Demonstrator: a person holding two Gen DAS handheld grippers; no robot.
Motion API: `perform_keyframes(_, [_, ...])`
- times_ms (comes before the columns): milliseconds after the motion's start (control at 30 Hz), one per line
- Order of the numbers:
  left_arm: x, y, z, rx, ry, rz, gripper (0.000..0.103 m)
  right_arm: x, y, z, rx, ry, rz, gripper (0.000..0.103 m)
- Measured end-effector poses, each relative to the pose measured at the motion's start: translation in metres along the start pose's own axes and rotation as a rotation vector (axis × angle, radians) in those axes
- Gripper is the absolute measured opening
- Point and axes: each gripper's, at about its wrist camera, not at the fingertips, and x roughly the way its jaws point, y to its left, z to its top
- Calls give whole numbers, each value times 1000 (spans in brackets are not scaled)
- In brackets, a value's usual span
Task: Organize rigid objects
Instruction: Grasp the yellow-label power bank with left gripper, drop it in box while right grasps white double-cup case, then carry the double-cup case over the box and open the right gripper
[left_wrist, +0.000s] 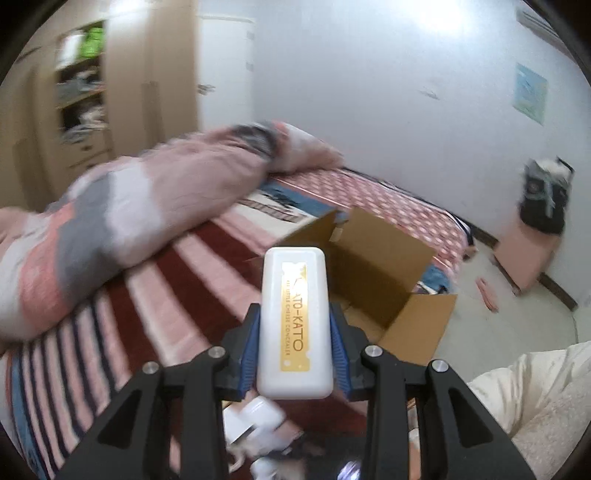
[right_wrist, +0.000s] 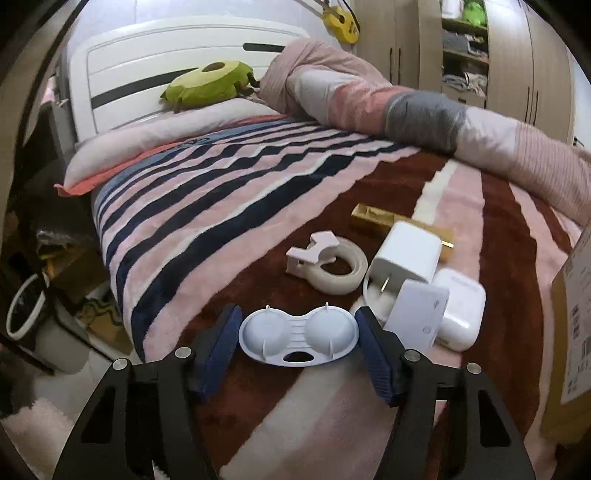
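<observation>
My left gripper (left_wrist: 294, 325) is shut on a white cosmetic case with a gold KATO-KATO label (left_wrist: 294, 321), held in the air above the bed with an open cardboard box (left_wrist: 373, 273) just beyond it. My right gripper (right_wrist: 297, 336) is open, its blue pads on either side of a white double-dome contact lens case (right_wrist: 297, 338) lying on the blanket. Beyond it lie a tape roll with pink dispenser (right_wrist: 327, 264), a white charger plug (right_wrist: 404, 262), a small white box (right_wrist: 417, 317), a white earbud case (right_wrist: 460, 314) and a gold box (right_wrist: 391, 221).
A rolled pink-and-grey duvet (right_wrist: 424, 110) runs along the far side of the bed. A green plush (right_wrist: 208, 83) sits by the headboard. The cardboard box wall (right_wrist: 576, 321) stands at the right edge. A wardrobe (left_wrist: 85, 96) stands behind the bed.
</observation>
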Motion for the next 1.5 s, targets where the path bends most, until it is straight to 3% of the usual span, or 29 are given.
perform_keyframes(167, [74, -27, 20, 36, 142, -80, 32, -4, -4, 2, -13, -25, 15, 60])
perform_keyframes(267, [97, -34, 18, 26, 178, -101, 32, -8, -6, 0, -28, -35, 31, 60])
perform_keyframes(300, [99, -35, 18, 22, 173, -104, 41, -9, -7, -1, -31, -36, 37, 60])
perform_keyframes(333, [98, -36, 20, 21, 157, -105, 57, -9, -7, -1, -35, -35, 39, 60])
perform_keyframes(400, [88, -37, 20, 21, 109, -84, 75, -11, -8, -1, -39, -38, 41, 60])
perform_keyframes(567, [48, -17, 15, -36, 14, -33, 76, -20, -11, 4, -21, -56, 47, 60])
perform_keyframes(833, [-34, 51, -48, -183, -91, 199, 82, -70, -22, 42, 0, -139, 47, 60])
perform_keyframes(1033, [-32, 84, -109, -290, -56, 228, 82, -152, -60, 78, 56, -209, -68, 60])
perform_keyframes(1200, [-12, 89, -138, -333, -17, 226, 82, -207, -124, 102, 172, -172, -247, 60])
perform_keyframes(1300, [3, 91, -150, -361, 8, 227, 82, -212, -160, 111, 200, -114, -346, 60])
perform_keyframes(1433, [19, 93, -166, -382, 50, 230, 82, -193, -200, 109, 276, 12, -370, 61])
perform_keyframes(1500, [26, 93, -175, -391, 73, 234, 82, -184, -206, 106, 276, 58, -391, 66])
